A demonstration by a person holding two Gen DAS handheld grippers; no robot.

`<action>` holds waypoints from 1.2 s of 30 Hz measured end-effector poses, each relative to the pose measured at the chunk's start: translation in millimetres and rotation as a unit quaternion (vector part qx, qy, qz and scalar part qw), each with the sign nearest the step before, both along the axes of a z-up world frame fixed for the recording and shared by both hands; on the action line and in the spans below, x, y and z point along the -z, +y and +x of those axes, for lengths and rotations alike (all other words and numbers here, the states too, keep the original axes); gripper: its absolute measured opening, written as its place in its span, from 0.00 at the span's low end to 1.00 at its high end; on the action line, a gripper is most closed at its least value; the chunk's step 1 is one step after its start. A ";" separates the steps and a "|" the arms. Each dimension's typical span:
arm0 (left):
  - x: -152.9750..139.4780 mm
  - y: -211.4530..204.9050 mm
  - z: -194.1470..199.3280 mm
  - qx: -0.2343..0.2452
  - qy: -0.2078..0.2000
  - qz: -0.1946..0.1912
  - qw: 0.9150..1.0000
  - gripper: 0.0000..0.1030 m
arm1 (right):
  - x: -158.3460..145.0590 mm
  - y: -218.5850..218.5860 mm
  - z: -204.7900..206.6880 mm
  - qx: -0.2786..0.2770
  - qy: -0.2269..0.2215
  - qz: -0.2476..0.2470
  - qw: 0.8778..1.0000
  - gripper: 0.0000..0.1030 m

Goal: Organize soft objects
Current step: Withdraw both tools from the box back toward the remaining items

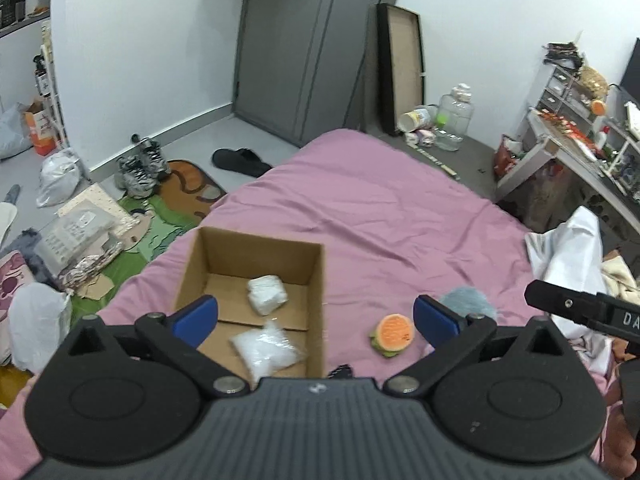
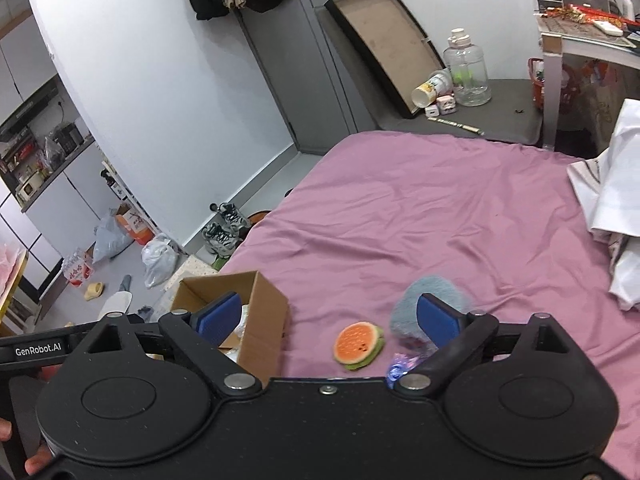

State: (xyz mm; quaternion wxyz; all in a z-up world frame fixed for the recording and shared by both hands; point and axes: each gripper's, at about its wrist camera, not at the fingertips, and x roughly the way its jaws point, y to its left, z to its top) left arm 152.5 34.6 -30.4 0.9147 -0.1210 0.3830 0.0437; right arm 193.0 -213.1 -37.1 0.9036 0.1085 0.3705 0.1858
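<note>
Fingers [image 1: 196, 312] of both grippers wide apart, empty; cardboard box [image 1: 256, 252] with two white soft packets [image 1: 267, 294] inside.

Matt corrugated cardboard box [image 1: 256, 264], crinkly glossy plastic bag [image 1: 266, 350], creased, perhaps cotton, pink sheet [image 1: 380, 208].

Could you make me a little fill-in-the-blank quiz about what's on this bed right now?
1. The cardboard box already holds ____ white soft packs.
2. The burger-shaped toy lies on the ____ bedsheet, outside the box.
3. Both the left gripper and the right gripper have their blue pads spread apart, so they are ____.
4. The fluffy toy beside the burger is grey-____ in colour.

Missing words: two; pink; open; blue
</note>
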 end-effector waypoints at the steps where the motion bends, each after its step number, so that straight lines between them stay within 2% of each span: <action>1: -1.2 -5.1 0.6 0.003 -0.001 0.002 1.000 1.00 | -1.5 -6.0 0.6 0.003 -0.002 0.002 1.000 0.92; 6: -0.7 -23.9 4.7 0.011 0.011 -0.002 1.000 1.00 | -2.3 -30.9 3.7 0.028 -0.007 0.006 1.000 0.94; 11: 7.2 -39.0 6.3 0.012 0.022 0.012 1.000 1.00 | 14.1 -51.7 5.1 0.049 0.004 0.030 0.998 0.94; 15: 20.4 -52.6 9.5 0.024 0.036 0.013 0.999 1.00 | 33.3 -60.1 7.5 0.057 0.023 0.039 0.997 0.94; 22: 52.6 -64.0 14.5 0.013 0.056 0.001 0.998 0.97 | 64.0 -72.7 14.9 0.067 0.070 0.051 0.994 0.92; 24: 63.4 -71.1 16.6 0.014 0.062 0.006 0.998 0.89 | 71.9 -73.4 17.3 0.065 0.086 0.058 0.992 0.91; 29: 90.2 -84.8 24.7 0.021 0.088 0.010 0.996 0.77 | 83.1 -76.3 21.6 0.061 0.104 0.063 0.991 0.89; 33: 113.1 -91.1 31.4 0.014 0.104 0.012 0.994 0.66 | 97.4 -75.5 24.7 0.062 0.126 0.063 0.988 0.86; 36: 129.0 -92.3 35.2 -0.001 0.111 0.014 0.994 0.61 | 108.2 -71.3 28.2 0.065 0.140 0.060 0.986 0.84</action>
